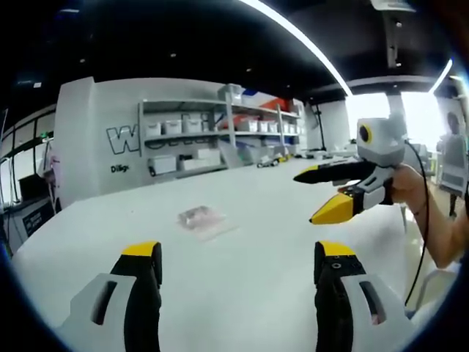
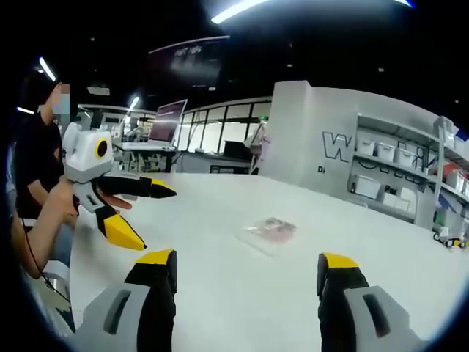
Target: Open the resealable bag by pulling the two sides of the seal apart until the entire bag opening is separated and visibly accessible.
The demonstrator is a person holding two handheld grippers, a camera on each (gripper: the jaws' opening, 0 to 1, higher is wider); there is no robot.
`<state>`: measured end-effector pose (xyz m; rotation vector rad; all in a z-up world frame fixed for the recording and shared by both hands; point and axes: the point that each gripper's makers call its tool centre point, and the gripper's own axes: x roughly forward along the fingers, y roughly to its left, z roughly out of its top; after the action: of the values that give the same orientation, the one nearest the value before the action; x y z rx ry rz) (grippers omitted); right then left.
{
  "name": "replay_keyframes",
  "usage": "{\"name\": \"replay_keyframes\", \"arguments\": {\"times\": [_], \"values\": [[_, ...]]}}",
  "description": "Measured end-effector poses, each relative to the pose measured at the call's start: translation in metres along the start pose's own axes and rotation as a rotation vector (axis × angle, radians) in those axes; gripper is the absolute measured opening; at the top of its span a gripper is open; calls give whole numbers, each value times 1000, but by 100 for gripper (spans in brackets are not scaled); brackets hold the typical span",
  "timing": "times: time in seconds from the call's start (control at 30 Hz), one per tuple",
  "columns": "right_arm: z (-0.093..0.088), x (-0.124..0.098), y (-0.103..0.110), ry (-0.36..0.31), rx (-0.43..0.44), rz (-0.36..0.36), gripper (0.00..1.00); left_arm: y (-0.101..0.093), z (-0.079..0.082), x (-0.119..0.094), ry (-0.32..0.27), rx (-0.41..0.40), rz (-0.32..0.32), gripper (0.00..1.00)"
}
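Your resealable bag [image 1: 204, 218] lies flat on the white table [image 1: 256, 279], untouched and well apart from both tools. In the left gripper view it sits ahead of your left gripper [image 1: 238, 257] at about eleven o'clock, beyond the jaw tips. In the right gripper view the bag [image 2: 270, 230] lies ahead of your right gripper [image 2: 248, 265] at roughly one o'clock. So the bag lies between your two hands, and each must swing inward to meet it.

Both grippers are released: each pair of yellow-tipped jaws stands spread wide with nothing between them. Your right gripper [image 1: 326, 194] also shows at three o'clock in the left gripper view, raised above the table; your left [image 2: 150, 213] shows at nine o'clock in the right gripper view.

The bag's long axis seems to run crosswise to you, though which edge carries the seal is too small to tell. Neither hand looks clearly nearer. Nothing of the opening is begun; I judge the approach comes first, each hand toward its own side of the seal.
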<state>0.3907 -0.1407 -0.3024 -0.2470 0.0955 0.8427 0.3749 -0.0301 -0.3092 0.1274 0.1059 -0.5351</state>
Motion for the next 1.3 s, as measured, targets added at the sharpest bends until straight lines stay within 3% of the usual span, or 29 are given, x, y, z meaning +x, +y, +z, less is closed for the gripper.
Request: {"name": "replay_keyframes", "arguments": {"times": [0.8,1.3], "values": [[3,3,-4,-3,-5,-3,78,-3,-1,2,3,-9,-7,85],[4,9,-5,23,-36,1,73,-7,-3,3,2,-10,-14,85]]}}
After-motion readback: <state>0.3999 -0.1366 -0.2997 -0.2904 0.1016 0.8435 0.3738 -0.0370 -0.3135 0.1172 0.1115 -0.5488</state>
